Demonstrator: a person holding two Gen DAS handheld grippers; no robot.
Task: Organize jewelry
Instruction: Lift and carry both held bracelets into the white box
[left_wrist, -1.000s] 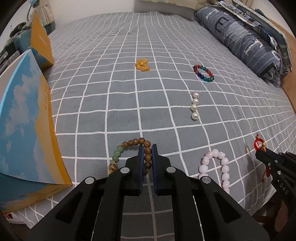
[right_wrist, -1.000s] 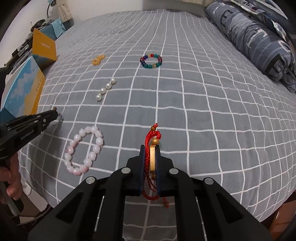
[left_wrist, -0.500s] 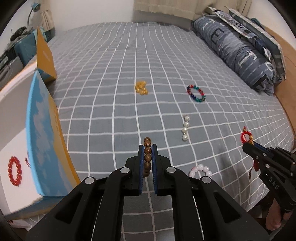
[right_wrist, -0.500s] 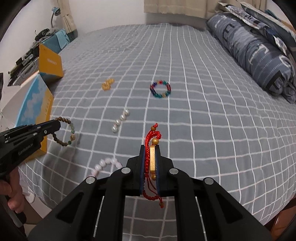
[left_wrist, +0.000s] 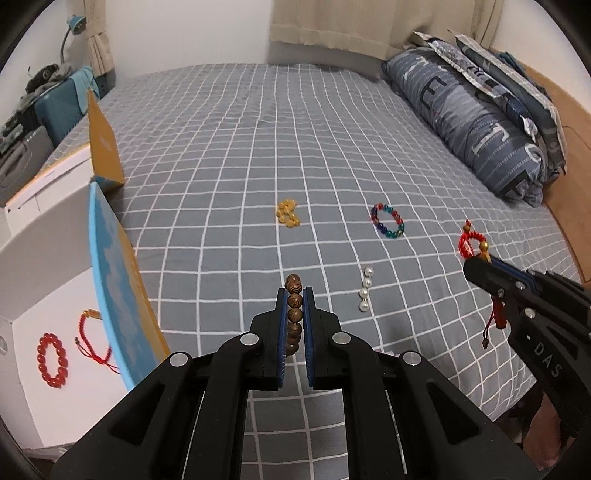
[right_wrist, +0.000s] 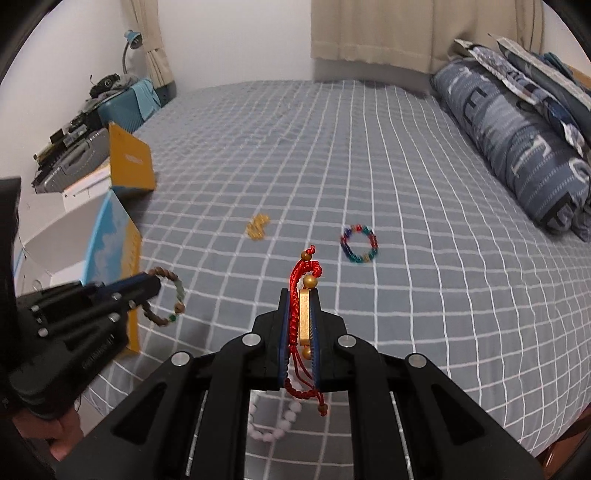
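My left gripper (left_wrist: 294, 295) is shut on a brown wooden bead bracelet (left_wrist: 294, 308) and holds it above the bed; in the right wrist view the gripper (right_wrist: 153, 288) shows at the left with the bracelet (right_wrist: 173, 306) hanging from it. My right gripper (right_wrist: 300, 299) is shut on a red cord bracelet with a gold bar (right_wrist: 303, 317), also seen in the left wrist view (left_wrist: 471, 242). An open white box (left_wrist: 44, 302) at the left holds a red bead bracelet (left_wrist: 51, 359) and a red cord bracelet (left_wrist: 94, 341).
On the grey checked bedspread (left_wrist: 229, 177) lie a yellow bead bracelet (left_wrist: 288, 218), a multicoloured bead bracelet (left_wrist: 387, 220), a pearl strand (left_wrist: 365, 293) and a pink bead bracelet (right_wrist: 273, 421). The box's blue-and-yellow lid (left_wrist: 118, 280) stands upright. A folded quilt (left_wrist: 476, 122) lies at the right.
Both grippers have risen from the bed with their bracelets. The wooden bracelet left the bedspread. The left view now looks down into the open white box.
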